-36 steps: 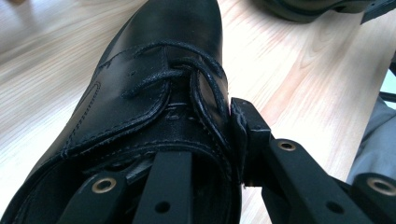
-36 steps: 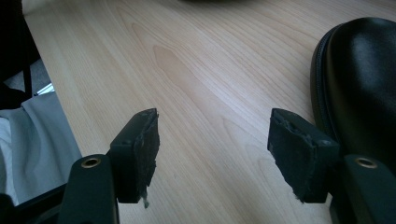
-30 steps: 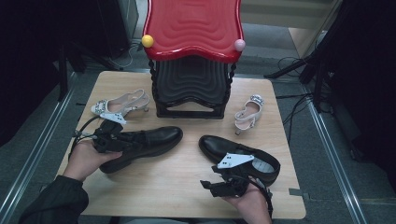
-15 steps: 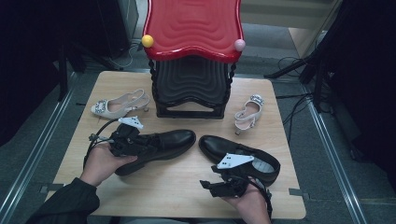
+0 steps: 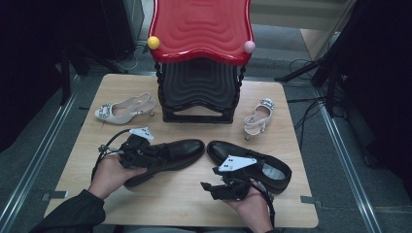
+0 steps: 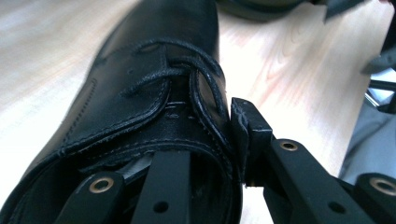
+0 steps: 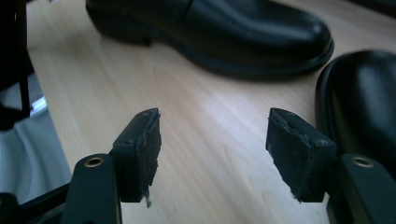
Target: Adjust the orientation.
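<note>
- The left gripper (image 5: pixel 145 154) is clamped on the collar of the left black shoe (image 5: pixel 177 151): in the left gripper view one jaw sits inside the shoe's opening and the other presses on its outer side by the laces (image 6: pixel 187 74)
- That shoe's toe points away from the left gripper, toward the right black shoe (image 5: pixel 252 162)
- The right gripper (image 5: pixel 221 187) rests on the table (image 5: pixel 160 208) with its jaws apart, nothing between them
- The right black shoe lies just beside the right gripper's outer jaw, its toe near the held shoe's toe
</note>
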Tool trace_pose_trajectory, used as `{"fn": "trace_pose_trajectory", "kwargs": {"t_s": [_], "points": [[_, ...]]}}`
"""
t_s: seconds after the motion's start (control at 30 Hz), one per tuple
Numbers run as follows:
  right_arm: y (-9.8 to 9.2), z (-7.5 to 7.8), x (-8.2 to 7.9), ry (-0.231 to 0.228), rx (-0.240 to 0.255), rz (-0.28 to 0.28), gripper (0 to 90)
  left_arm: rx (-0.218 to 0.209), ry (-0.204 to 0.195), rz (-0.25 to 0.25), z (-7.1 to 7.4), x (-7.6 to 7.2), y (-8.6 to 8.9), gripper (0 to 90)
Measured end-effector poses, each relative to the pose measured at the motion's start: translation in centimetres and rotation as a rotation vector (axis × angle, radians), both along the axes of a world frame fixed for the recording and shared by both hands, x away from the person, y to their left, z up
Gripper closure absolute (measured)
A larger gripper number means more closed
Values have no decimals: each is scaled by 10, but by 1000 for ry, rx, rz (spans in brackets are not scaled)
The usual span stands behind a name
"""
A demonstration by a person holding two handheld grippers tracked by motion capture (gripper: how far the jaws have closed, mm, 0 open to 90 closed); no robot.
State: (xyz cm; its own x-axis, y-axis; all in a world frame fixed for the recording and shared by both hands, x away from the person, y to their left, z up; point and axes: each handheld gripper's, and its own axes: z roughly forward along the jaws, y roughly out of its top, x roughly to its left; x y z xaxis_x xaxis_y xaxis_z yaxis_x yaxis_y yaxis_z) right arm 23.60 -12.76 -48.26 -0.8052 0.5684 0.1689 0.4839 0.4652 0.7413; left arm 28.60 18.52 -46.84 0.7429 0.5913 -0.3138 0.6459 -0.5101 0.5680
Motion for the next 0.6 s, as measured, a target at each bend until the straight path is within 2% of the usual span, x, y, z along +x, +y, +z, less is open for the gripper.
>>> {"fn": "trace_pose_trajectory", "kwargs": {"t_s": [0.27,0.47,0.6], "points": [[5,-1,4,-9,3,-3,368,-6,7,-1,-1,-3,1,702],[7,-3,4,1,3,5,368,-13,30,0,4,-7,7,580],[8,-2,4,3,5,11,368,-14,26,0,11,-10,17,516]]}}
